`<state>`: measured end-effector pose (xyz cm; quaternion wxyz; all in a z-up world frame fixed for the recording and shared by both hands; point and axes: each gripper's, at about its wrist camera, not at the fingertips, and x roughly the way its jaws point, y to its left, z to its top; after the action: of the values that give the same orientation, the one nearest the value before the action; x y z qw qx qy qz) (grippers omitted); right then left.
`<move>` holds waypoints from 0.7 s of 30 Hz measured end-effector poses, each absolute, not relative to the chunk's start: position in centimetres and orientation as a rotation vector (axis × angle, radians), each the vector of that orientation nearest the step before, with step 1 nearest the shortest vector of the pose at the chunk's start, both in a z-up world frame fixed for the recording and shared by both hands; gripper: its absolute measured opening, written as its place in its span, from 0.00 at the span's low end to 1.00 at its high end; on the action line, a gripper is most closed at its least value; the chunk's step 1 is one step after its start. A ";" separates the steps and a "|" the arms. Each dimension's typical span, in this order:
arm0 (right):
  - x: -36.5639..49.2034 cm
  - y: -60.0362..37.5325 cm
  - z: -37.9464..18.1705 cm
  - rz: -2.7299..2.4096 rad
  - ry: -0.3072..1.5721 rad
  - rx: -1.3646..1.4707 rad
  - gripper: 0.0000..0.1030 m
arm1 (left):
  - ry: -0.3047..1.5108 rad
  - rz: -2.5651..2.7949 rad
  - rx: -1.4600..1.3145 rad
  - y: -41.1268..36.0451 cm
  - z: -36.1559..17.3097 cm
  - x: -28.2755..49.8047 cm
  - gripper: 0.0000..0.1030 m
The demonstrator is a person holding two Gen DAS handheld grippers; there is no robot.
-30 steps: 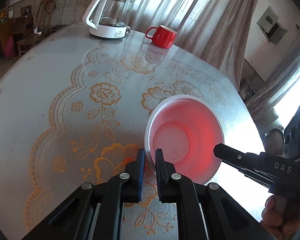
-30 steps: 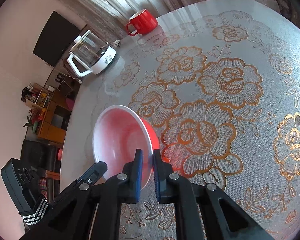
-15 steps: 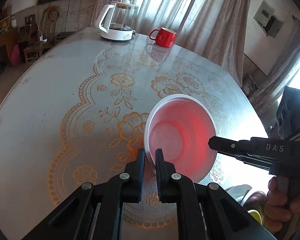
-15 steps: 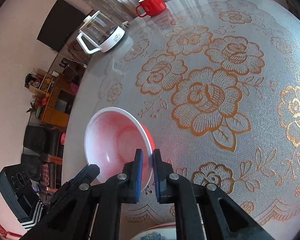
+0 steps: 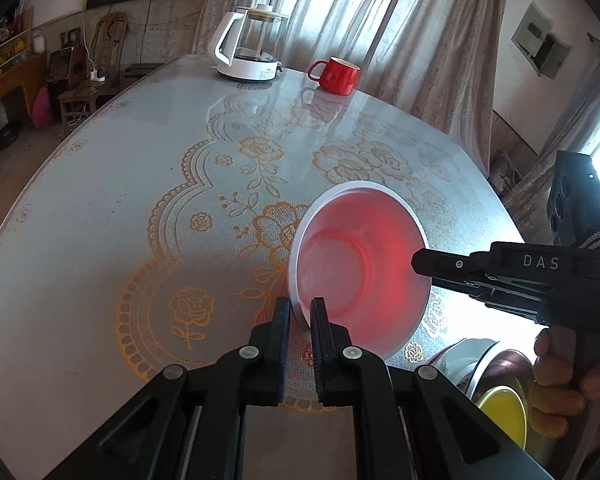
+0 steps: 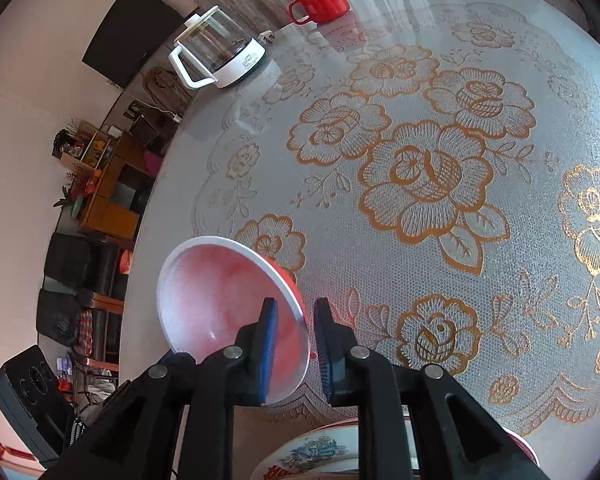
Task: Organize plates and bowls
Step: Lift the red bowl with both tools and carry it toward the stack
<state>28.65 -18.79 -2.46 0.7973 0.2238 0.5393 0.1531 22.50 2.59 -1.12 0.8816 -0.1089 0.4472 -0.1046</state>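
Bowl (image 5: 360, 264): round, glossy, red-tinted.

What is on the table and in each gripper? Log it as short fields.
held item: red bowl, white inside, tilted
left gripper: shut on the bowl's near rim
right gripper: jaws opening, the bowl's rim between them, pads off it
table: lace cloth with gold flowers
far edge: kettle, red mug beside it
near edge: yellow dish, patterned dish, both partly hidden
bowl touching table: cannot tell
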 end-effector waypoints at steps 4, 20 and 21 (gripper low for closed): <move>28.9 -18.7 -2.6 0.327 1.160 0.477 0.21 | 0.923 -0.202 -0.227 2.8 -1.3 22.7 0.10; 30.9 -18.0 -2.1 0.303 1.144 0.408 0.25 | 0.921 -0.187 -0.232 3.4 -1.8 24.5 0.32; 30.9 -17.9 -2.1 0.305 1.144 0.406 0.25 | 0.920 -0.188 -0.230 3.4 -1.9 24.6 0.32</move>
<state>30.90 -17.95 -2.10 0.8105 0.1901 0.5353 0.1427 24.55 3.44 -1.86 0.8855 -0.1105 0.4422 -0.0906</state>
